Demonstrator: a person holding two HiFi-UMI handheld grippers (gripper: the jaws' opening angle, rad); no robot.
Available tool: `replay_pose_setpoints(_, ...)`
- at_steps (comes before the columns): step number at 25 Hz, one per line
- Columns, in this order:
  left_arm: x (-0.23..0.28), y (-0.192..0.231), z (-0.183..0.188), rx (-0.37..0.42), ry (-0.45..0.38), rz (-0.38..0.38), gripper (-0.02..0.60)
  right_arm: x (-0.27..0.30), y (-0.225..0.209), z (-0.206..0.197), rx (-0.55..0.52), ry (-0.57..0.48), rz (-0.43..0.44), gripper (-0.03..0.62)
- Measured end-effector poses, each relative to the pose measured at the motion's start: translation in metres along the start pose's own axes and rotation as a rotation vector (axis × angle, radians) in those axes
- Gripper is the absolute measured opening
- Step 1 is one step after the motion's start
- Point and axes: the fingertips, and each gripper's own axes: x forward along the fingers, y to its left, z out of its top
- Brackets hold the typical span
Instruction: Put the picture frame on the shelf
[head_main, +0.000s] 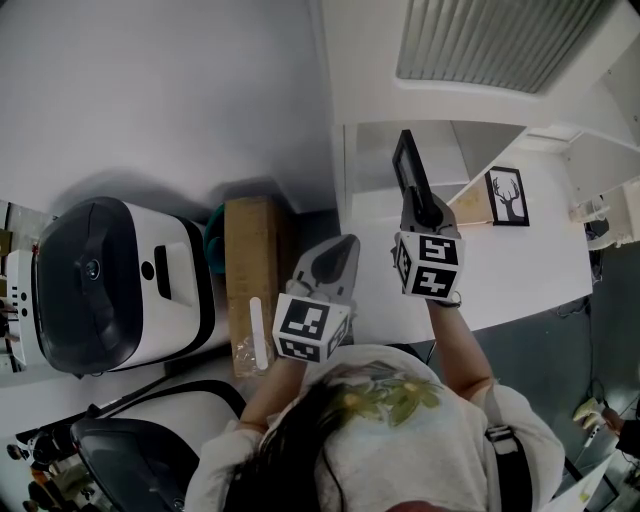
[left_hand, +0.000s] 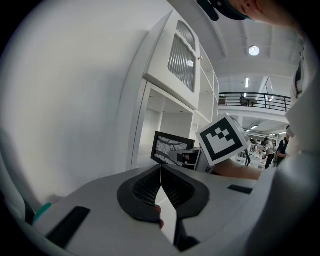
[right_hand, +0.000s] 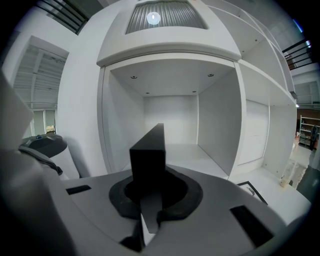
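Right gripper (right_hand: 150, 196) is clamped tight on the frame (right_hand: 148, 149), jaws nearly together on its lower edge. The frame stands upright and edge-on to me, in the air in front of the open shelf (right_hand: 202, 155), not yet inside it. How much of the edge sits between the pads I can't quite make out; it looks like a narrow bite.

That is my first worry: held low by one thin edge, the frame could pivot or slip in the jaws if I jolt it. Its top could also catch the cabinet lip above the opening if I go in too high. Set down edge-on and let go, it would likely tip over, so it needs turning to face out and leaning on something. A second picture (head_main: 507, 196) lies on the counter to the right, well apart, and is no obstacle.

My right arm reaches forward, the gripper tilted slightly down towards the opening. Left gripper (left_hand: 161, 182) hangs just beside it, lower and to the left, jaws closed on nothing.
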Motion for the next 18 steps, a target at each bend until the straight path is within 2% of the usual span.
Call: replay_pose_setpoints(18,0.011,0.002,0.001,0.002,0.014,-0.015,0.031,0.018,-0.002,0.006,-0.007,0.002,0.016,0.037)
